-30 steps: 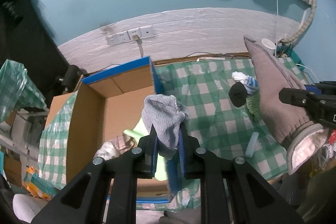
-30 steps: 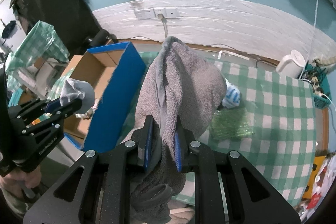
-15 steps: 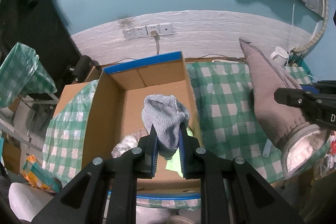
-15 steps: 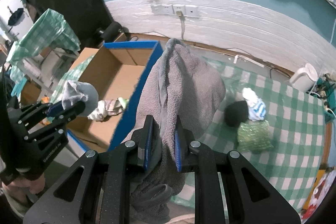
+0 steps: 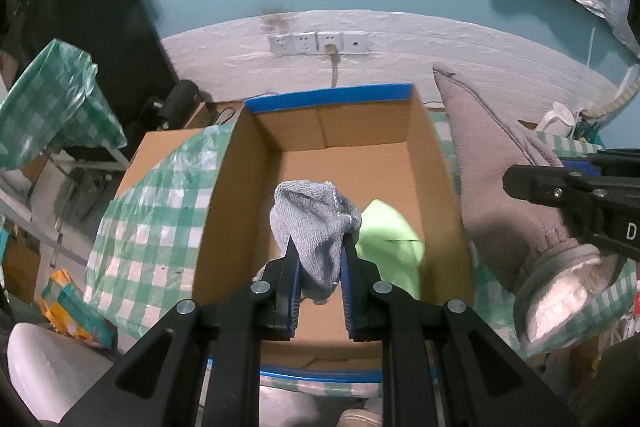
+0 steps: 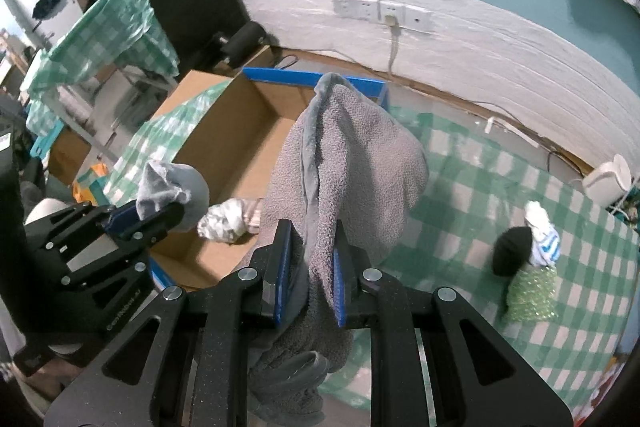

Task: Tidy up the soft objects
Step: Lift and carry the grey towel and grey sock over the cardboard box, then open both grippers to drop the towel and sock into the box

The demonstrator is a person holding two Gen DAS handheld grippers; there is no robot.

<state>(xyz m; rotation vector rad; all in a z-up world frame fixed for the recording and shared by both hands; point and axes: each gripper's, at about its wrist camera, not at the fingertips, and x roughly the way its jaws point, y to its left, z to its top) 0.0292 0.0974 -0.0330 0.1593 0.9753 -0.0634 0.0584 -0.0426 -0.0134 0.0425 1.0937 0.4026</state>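
My left gripper [image 5: 318, 247] is shut on a light grey knitted cloth [image 5: 314, 217] and holds it above the open cardboard box with blue rim [image 5: 328, 95]. A pale green item [image 5: 390, 239] lies inside the box. My right gripper [image 6: 308, 239] is shut on a thick grey fleece garment [image 6: 352, 163], held up just right of the box [image 6: 236, 131]. The garment also shows in the left wrist view [image 5: 500, 167]. A crumpled white item [image 6: 224, 223] lies in the box. The left gripper [image 6: 160, 215] with its cloth shows in the right wrist view.
A green checked tablecloth [image 6: 520, 195] covers the table. On it lie a black soft item [image 6: 510, 251], a white-blue cloth [image 6: 542, 235] and a green sparkly pouch [image 6: 532, 295]. A white kettle [image 6: 606, 183] stands at the back right. Wall sockets [image 5: 320, 43] sit behind.
Both grippers have moved left with their loads. The left gripper now sits centred over the box; the right gripper's garment has come closer to the box's right wall.
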